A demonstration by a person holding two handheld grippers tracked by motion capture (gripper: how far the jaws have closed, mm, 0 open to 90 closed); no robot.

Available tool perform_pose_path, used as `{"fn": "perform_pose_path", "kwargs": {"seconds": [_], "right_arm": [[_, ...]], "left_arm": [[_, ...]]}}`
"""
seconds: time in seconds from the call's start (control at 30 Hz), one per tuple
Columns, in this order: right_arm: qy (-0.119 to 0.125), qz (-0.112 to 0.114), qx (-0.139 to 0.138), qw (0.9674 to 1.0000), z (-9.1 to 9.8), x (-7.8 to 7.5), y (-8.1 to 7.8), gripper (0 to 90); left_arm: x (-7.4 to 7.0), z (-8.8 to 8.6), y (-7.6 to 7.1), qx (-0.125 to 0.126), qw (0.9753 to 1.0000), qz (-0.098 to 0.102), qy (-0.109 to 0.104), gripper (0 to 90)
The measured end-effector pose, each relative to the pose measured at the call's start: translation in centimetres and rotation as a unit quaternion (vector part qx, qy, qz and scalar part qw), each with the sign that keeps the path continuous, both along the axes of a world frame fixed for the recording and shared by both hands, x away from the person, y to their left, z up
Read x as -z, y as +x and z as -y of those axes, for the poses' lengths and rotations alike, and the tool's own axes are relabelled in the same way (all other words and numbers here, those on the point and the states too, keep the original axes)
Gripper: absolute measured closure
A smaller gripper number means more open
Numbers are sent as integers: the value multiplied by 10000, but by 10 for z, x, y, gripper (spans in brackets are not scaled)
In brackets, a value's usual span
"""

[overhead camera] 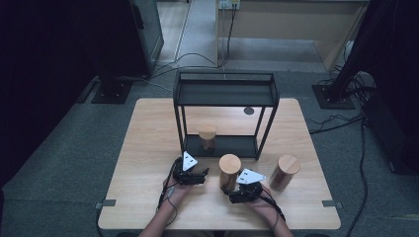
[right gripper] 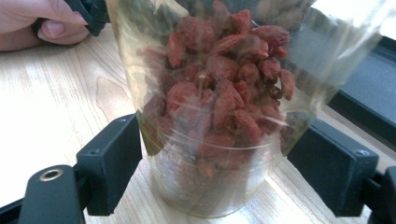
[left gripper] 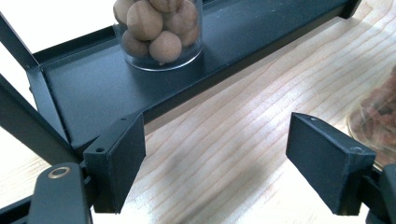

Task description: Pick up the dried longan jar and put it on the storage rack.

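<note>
Fingers (right gripper: 112,172) of the right gripper (right gripper: 224,177) are clasping a clear jar (right gripper: 219,107) of wrinkled red berries near the worktop's (overhead camera: 148,148) front edge; left gripper (left gripper: 224,163) fingers are gaping empty.

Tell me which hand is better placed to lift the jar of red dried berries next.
Right, probably. The right tool already straddles the jar of red dried berries, pads at its sides. The left tool has bare table between its jaws.

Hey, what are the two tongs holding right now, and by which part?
The right tongs grip the jar of red dried berries by its lower sides. The left tongs stand open over bare table, holding nothing.
</note>
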State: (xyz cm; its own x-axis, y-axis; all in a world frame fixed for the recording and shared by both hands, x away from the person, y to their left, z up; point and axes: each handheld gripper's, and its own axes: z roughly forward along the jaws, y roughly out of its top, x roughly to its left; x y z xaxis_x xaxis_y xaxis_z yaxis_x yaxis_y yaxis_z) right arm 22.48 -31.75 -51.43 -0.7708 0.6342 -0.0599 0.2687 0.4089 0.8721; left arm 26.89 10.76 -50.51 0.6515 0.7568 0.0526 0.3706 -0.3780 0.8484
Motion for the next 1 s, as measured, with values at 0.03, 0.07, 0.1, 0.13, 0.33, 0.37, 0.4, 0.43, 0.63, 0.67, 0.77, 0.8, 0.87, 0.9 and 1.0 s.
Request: {"fn": "perform_pose_path", "kwargs": {"seconds": [0.03, 0.07, 0.1, 0.13, 0.33, 0.37, 0.4, 0.43, 0.63, 0.67, 0.77, 0.8, 0.87, 0.9, 1.0], "right_arm": [[1, -2, -1, 10000, 0, 0, 0, 179], [4, -6, 0, 10000, 0, 0, 0, 180], [4, -4, -1, 10000, 0, 0, 0, 180], [8, -7, 0, 10000, 0, 0, 0, 180], [7, -15, 0, 10000, 0, 0, 0, 179], [8, -17, 0, 10000, 0, 0, 1, 179], [10, -17, -1, 10000, 1, 0, 1, 179], [15, -18, -1, 10000, 1, 0, 1, 179], [23, -27, 3, 10000, 1, 0, 1, 179], [27, -29, 5, 10000, 1, 0, 1, 180], [35, -34, 11, 10000, 1, 0, 1, 179], [38, -34, 13, 10000, 1, 0, 1, 179], [38, -34, 13, 10000, 1, 0, 1, 179], [39, -33, 13, 10000, 1, 0, 1, 180], [42, -46, 20, 10000, 1, 0, 1, 179]], "left_arm": [[0, 0, -1, 3, 10000, 6, 0, 199], [0, -1, -1, 4, 10000, 6, 5, 200], [0, -1, -2, 10, 10000, 11, 7, 200], [0, -2, -2, 15, 10000, 10, 10, 200], [0, -4, -5, 27, 10000, 31, 17, 200], [0, -5, -6, 28, 10000, 36, 16, 200], [0, -5, -6, 21, 10000, 24, 9, 200], [0, -6, -7, 23, 10000, 23, 1, 200], [0, -10, -10, 48, 10000, 7, -13, 199], [0, -10, -10, 46, 10000, 6, -23, 199], [0, -12, -12, 54, 10000, -2, -30, 199], [1, -13, -13, 52, 10000, 0, -32, 200], [1, -15, -15, 38, 10000, -14, -57, 199], [1, -16, -15, 44, 10000, -16, -79, 200], [1, -19, -18, 16, 9999, -30, -128, 199]]}}
